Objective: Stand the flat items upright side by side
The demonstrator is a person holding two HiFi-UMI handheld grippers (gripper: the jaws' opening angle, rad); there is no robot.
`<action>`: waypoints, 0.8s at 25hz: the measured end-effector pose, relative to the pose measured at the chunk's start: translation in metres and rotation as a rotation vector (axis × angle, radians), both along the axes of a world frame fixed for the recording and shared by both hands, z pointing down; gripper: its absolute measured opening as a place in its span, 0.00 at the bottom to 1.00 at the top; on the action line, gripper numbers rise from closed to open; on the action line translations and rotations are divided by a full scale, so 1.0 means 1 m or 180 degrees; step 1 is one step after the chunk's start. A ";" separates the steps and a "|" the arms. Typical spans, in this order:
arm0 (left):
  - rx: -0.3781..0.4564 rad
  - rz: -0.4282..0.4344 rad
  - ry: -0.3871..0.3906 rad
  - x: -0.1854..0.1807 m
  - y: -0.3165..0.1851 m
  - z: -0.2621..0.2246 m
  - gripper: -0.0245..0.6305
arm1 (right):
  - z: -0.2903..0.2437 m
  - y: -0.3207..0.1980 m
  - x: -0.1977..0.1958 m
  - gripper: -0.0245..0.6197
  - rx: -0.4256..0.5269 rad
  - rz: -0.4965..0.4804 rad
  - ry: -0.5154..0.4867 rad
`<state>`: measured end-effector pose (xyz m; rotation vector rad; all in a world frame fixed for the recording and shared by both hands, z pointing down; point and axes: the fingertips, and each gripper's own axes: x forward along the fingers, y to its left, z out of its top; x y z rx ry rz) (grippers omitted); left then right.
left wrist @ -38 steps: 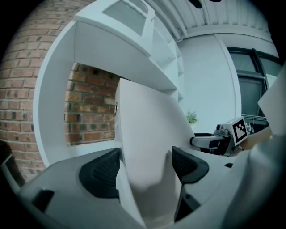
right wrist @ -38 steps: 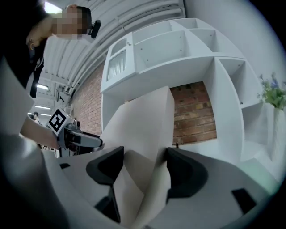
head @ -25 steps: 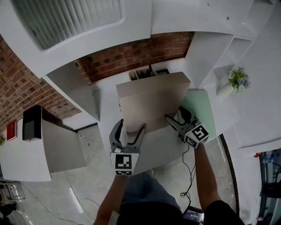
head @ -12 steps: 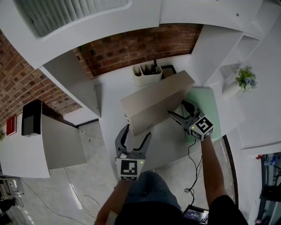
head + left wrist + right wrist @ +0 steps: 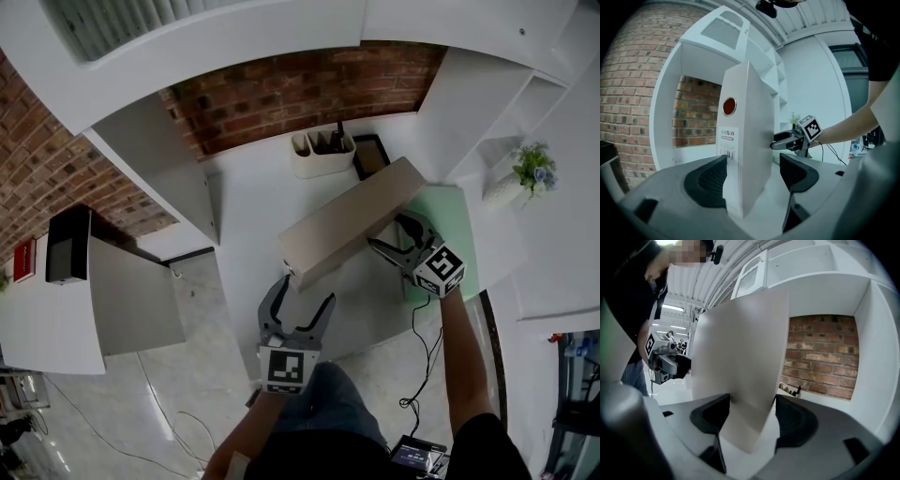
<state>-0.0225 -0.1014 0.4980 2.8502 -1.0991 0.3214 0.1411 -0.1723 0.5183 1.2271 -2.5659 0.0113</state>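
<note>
A flat beige box [image 5: 347, 225] stands on its long edge on the white shelf surface [image 5: 253, 216], running diagonally. My right gripper [image 5: 386, 232] is shut on its right end; in the right gripper view both pads press the box [image 5: 740, 362]. My left gripper [image 5: 305, 291] hangs open just short of the box's left end. In the left gripper view the box [image 5: 745, 140] shows between the jaws with a gap to the right pad [image 5: 794, 171]. A mint-green flat item [image 5: 459, 234] lies by the right gripper.
A white caddy [image 5: 319, 155] with dark pens stands at the back against the brick wall, a dark frame [image 5: 370, 155] next to it. A small plant in a white pot [image 5: 525, 178] sits on the shelf at right. White shelf walls close in left and right.
The box has gone from leaning with its broad face showing to standing nearly on edge. My left gripper has drawn back from it. Both hands have sunk a little.
</note>
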 end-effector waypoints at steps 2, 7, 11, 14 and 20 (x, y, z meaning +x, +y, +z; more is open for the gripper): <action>0.0009 0.0025 -0.0022 -0.001 0.002 0.004 0.56 | 0.001 0.001 0.000 0.50 0.0028 0.0008 -0.0009; -0.0028 0.0011 -0.0010 -0.005 0.001 0.011 0.56 | 0.001 0.001 -0.003 0.50 0.0049 -0.0041 0.0057; -0.0005 0.0019 0.0003 -0.006 -0.001 0.012 0.56 | 0.001 0.002 -0.003 0.50 0.0043 -0.0013 0.0045; -0.0005 0.0040 -0.0009 -0.006 0.000 0.012 0.56 | -0.001 0.003 -0.002 0.50 0.0041 0.0010 -0.0005; 0.0000 0.0091 -0.0004 -0.006 0.000 0.009 0.56 | -0.010 0.006 0.000 0.50 0.0042 0.0078 -0.0075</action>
